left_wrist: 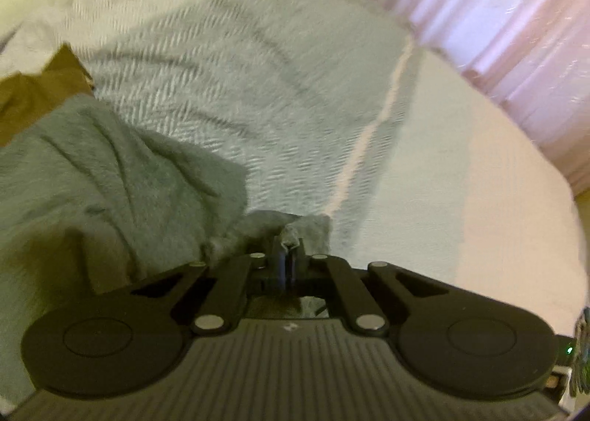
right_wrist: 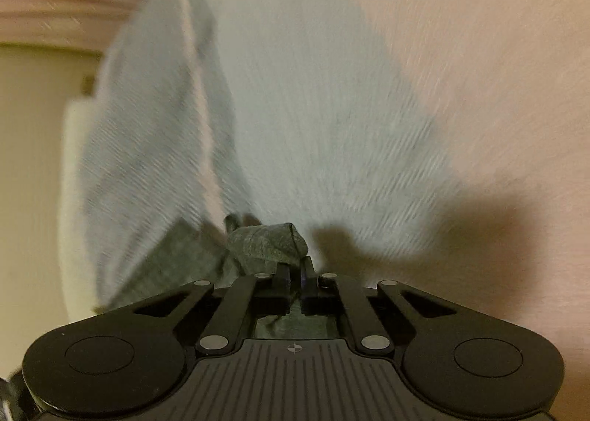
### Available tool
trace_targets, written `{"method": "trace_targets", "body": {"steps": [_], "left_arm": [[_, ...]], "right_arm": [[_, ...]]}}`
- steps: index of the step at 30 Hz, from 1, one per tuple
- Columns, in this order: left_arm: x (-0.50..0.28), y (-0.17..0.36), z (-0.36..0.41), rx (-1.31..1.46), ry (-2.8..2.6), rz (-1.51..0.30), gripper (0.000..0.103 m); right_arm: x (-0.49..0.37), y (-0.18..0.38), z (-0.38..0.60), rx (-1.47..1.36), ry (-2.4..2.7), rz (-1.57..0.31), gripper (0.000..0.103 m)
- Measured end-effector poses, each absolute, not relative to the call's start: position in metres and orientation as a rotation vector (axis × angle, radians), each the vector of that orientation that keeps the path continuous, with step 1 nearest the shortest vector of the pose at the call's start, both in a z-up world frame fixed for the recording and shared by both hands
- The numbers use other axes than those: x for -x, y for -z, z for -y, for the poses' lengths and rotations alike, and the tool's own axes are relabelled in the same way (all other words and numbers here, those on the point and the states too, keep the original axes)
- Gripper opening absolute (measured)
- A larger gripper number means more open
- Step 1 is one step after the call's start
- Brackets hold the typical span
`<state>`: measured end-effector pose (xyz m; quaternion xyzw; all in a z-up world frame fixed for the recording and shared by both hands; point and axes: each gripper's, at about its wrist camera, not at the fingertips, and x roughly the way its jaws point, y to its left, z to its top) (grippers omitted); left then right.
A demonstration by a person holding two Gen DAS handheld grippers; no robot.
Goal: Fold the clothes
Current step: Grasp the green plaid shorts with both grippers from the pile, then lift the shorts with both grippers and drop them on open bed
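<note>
A grey knit garment (left_wrist: 110, 170) hangs bunched at the left of the left wrist view, over a bed. My left gripper (left_wrist: 289, 249) is shut on a fold of its edge (left_wrist: 306, 227). In the right wrist view my right gripper (right_wrist: 293, 268) is shut on another bunched corner of the same grey garment (right_wrist: 269, 240), which trails down to the left (right_wrist: 169, 255). Both views are blurred by motion.
The bed is covered by a pale textured bedspread (left_wrist: 239, 63) with a light seam line (left_wrist: 372, 122); it also fills the right wrist view (right_wrist: 332, 107). A brown item (left_wrist: 33, 93) lies at the far left. Pink curtains (left_wrist: 497, 15) hang behind the bed.
</note>
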<state>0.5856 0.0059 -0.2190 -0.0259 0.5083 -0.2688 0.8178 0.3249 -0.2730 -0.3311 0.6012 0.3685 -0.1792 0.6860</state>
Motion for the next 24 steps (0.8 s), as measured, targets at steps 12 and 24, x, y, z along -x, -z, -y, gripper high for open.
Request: {"method": "trace_targets", "body": {"steps": [12,24], "left_arm": [[-0.474,0.063,0.063,0.1,0.835,-0.801,0.0],[-0.278,-0.013,0.153,0.144,1.123,-0.704,0.001]], "right_arm": [[-0.147,0.135,0.364,-1.115,0.495,-0.255,0.002],[0.133,0.021,0.371,-0.666,0.58,-0.235,0.002]]}}
